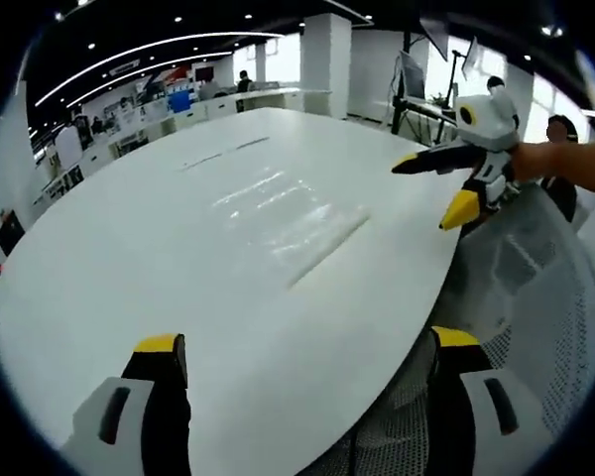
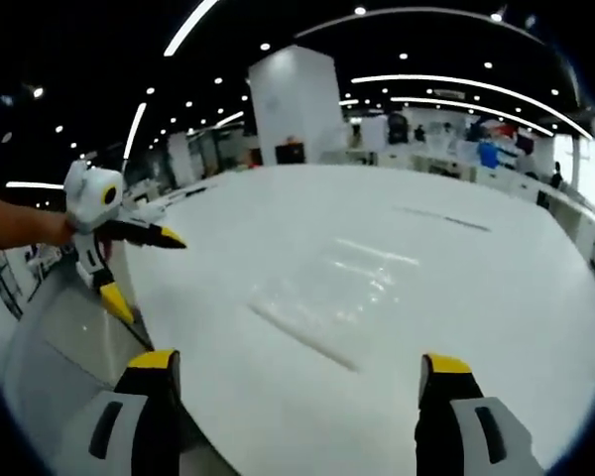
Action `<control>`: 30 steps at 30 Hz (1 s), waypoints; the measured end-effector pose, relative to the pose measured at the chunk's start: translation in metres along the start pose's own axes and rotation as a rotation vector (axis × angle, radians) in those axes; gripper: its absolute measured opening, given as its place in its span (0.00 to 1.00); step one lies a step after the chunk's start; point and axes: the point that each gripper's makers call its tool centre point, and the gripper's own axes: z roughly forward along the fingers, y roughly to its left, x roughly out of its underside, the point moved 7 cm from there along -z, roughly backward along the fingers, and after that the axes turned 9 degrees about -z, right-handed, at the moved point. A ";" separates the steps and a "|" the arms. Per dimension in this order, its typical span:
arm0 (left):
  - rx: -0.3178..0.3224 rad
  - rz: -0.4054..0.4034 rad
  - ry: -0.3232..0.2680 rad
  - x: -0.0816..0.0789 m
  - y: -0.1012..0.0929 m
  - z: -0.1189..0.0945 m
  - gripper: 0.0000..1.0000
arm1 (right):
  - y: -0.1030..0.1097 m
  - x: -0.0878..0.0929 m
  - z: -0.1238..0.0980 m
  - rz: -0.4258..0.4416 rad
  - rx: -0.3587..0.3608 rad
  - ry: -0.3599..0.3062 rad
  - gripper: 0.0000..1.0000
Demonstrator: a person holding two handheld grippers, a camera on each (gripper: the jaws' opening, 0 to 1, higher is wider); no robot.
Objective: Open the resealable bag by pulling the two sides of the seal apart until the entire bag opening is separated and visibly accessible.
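A clear resealable bag (image 1: 293,213) lies flat on the white surface (image 1: 129,258), out near its middle, seal edge showing as a straight dark line on the side nearer the grippers; bag contents cannot be made out. In the left gripper view, the left hand-held gripper (image 1: 307,347) has its jaws wide apart with nothing between them, hovering over the near edge of the surface, well short of the bag. The right hand-held gripper (image 1: 446,188) comes in from the right, jaws spread and empty, held by a bare forearm (image 1: 565,164) above a mesh chair (image 1: 535,297). In the right gripper view the bag (image 2: 327,288) sits ahead of the wide-open jaws of the right hand-held gripper (image 2: 297,367); the left hand-held gripper (image 2: 144,273) is at left, also open.
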 end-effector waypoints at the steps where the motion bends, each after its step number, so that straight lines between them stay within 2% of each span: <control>1: -0.002 -0.001 -0.001 0.000 0.000 0.000 0.99 | 0.000 0.001 -0.001 0.001 0.003 0.001 1.00; 13: -0.037 -0.025 -0.025 0.010 0.005 -0.001 0.99 | 0.002 0.008 -0.002 -0.017 0.021 0.012 1.00; 16: -0.050 -0.020 -0.009 0.016 0.006 0.001 0.98 | 0.002 0.009 -0.001 -0.009 0.027 0.007 1.00; 21: -0.042 -0.017 0.005 0.018 0.006 0.002 0.98 | 0.002 0.010 -0.002 -0.012 0.024 0.016 1.00; 26: -0.036 -0.024 -0.004 0.014 0.005 0.003 0.98 | 0.001 0.012 -0.004 -0.007 0.028 0.023 1.00; 30: -0.033 -0.017 0.003 0.018 0.002 0.005 0.97 | 0.000 0.014 -0.005 -0.007 0.038 0.024 1.00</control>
